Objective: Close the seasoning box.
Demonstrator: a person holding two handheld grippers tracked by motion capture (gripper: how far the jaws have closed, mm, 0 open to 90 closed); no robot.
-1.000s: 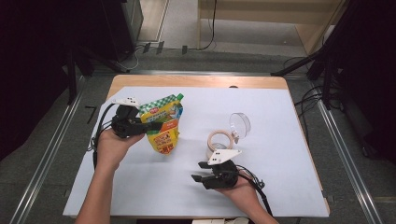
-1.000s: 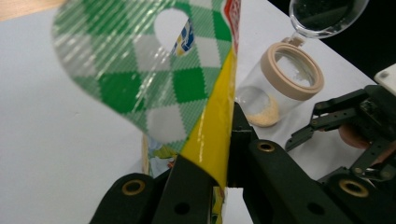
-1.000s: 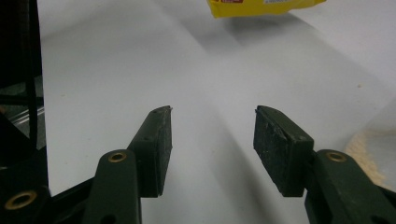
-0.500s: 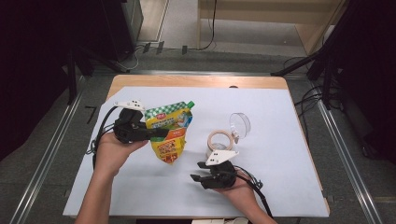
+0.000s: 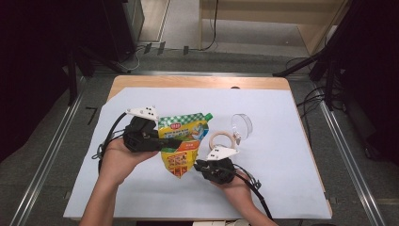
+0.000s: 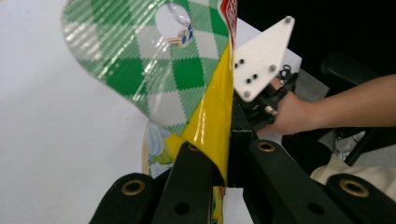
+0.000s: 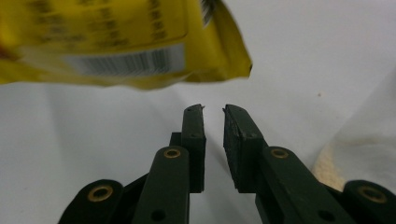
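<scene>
My left gripper [image 5: 176, 141] pinches the yellow pouch [image 5: 182, 146], lifted off the table [image 5: 282, 155]; my right gripper [image 7: 214, 109], jaws just closing, narrowly parted on nothing, sits just under the pouch's bottom corner

Your left tongs [image 5: 162, 141] carry the snack pouch [image 5: 182, 146] lifted off the bench [image 5: 291, 155]; it hangs across the middle and blocks the straight line between your two hands; its lower corner sits just above and ahead of your right tongs [image 5: 200, 165], whose jaws have just been closing with a narrow gap and nothing between them. Just behind the right tongs lies the wooden ring [image 5: 219, 140], touching or nearly touching the clear round lid [image 5: 242, 125]; both stand in the way of a forward reach there. The bench's far strip, right half and near-left corner lie open to you.
</scene>
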